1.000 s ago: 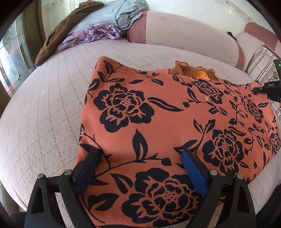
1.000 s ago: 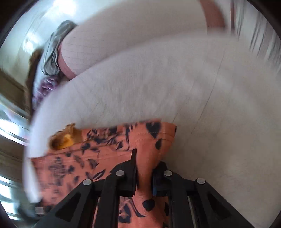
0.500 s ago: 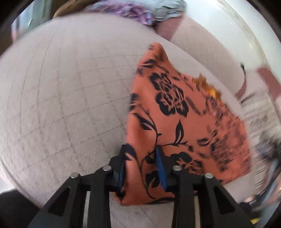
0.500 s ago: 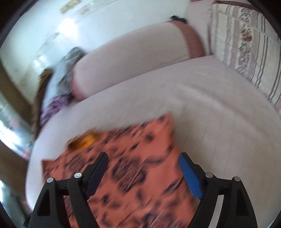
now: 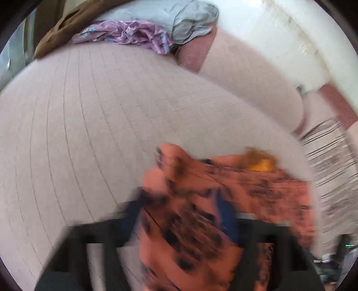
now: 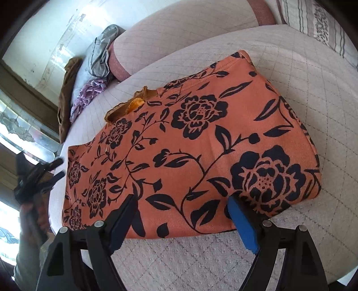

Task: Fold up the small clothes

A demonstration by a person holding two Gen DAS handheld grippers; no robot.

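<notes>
The right gripper point(image 6: 183, 215) has its two blue-padded fingers point(image 6: 242, 226) spread wide with nothing between them, poised low just above the near edge of the orange floral garment point(image 6: 190, 143). The left gripper point(image 5: 179, 215) is badly blurred in its own view; a fold of the same orange cloth point(image 5: 190, 219) fills the gap between its fingers point(image 5: 226, 217) and drapes up past them, yet whether they actually pinch it cannot be told. In the right wrist view the left gripper point(image 6: 48, 170) shows as a dark shape at the garment's far left corner.

There is one garment being worked: it lies mostly flat on the pale quilted cushion point(image 6: 313, 89), black flowers and vines facing up, with one mustard-yellow lacy piece point(image 6: 132, 105) peeking from under its far edge.

Farther back, three loose clothes sit piled at the end of the seat: a brown one point(image 5: 64, 24), a purple one point(image 5: 132, 35) and a grey one point(image 5: 190, 20). A rounded backrest with a dusty-pink end point(image 5: 197, 56) curves behind the seat, one striped pillow point(image 6: 317, 24) rests at the right, and a patterned glass window point(image 6: 20, 127) lets in bright daylight at the left.
</notes>
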